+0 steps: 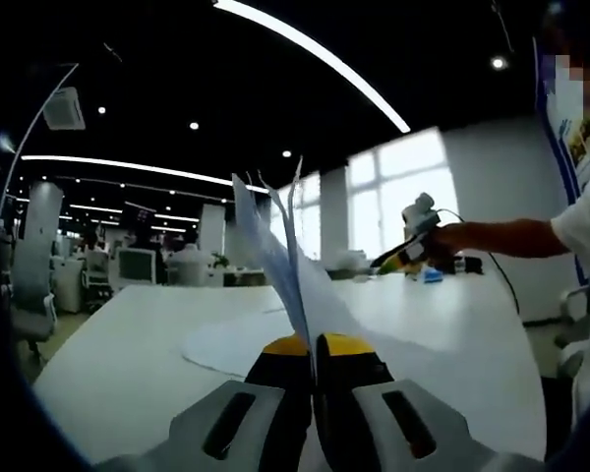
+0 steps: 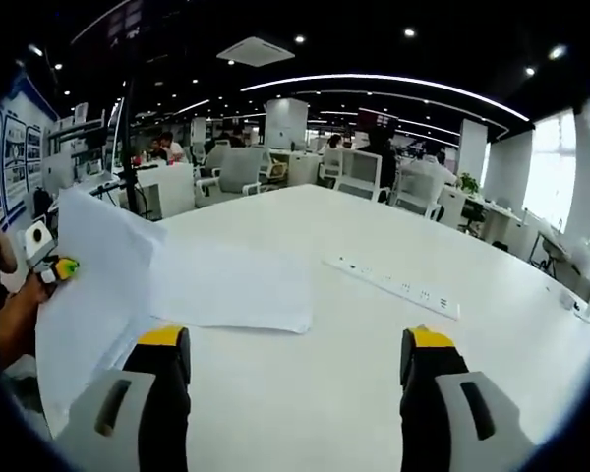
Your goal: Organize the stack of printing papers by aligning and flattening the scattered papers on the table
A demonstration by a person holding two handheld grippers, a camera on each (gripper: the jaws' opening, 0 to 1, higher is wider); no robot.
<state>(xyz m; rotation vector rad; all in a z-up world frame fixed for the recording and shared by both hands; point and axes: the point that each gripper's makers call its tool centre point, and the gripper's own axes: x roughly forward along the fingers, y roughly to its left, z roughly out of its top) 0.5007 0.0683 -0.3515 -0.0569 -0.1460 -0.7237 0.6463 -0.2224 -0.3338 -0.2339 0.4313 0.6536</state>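
My left gripper (image 1: pixel 313 346) is shut on a few sheets of white printing paper (image 1: pixel 285 256), which stand edge-on and fan upward above the table. Another sheet (image 1: pixel 226 344) lies flat on the white table (image 1: pixel 128 364) just behind them. In the right gripper view, the lifted sheets (image 2: pixel 93 285) rise at the left, pinched by the left gripper (image 2: pixel 59 267), and a flat sheet (image 2: pixel 231 285) lies beside them. My right gripper (image 2: pixel 300 349) is open, its jaws wide apart over bare table with nothing between them. A hand holds it (image 1: pixel 413 241) at the right, away from the paper.
A long white power strip (image 2: pixel 393 285) is set into the table (image 2: pixel 374 393) to the right of the papers. Office chairs (image 2: pixel 359 172) and desks with monitors stand beyond the far edge. A person's arm (image 1: pixel 511 236) reaches in from the right.
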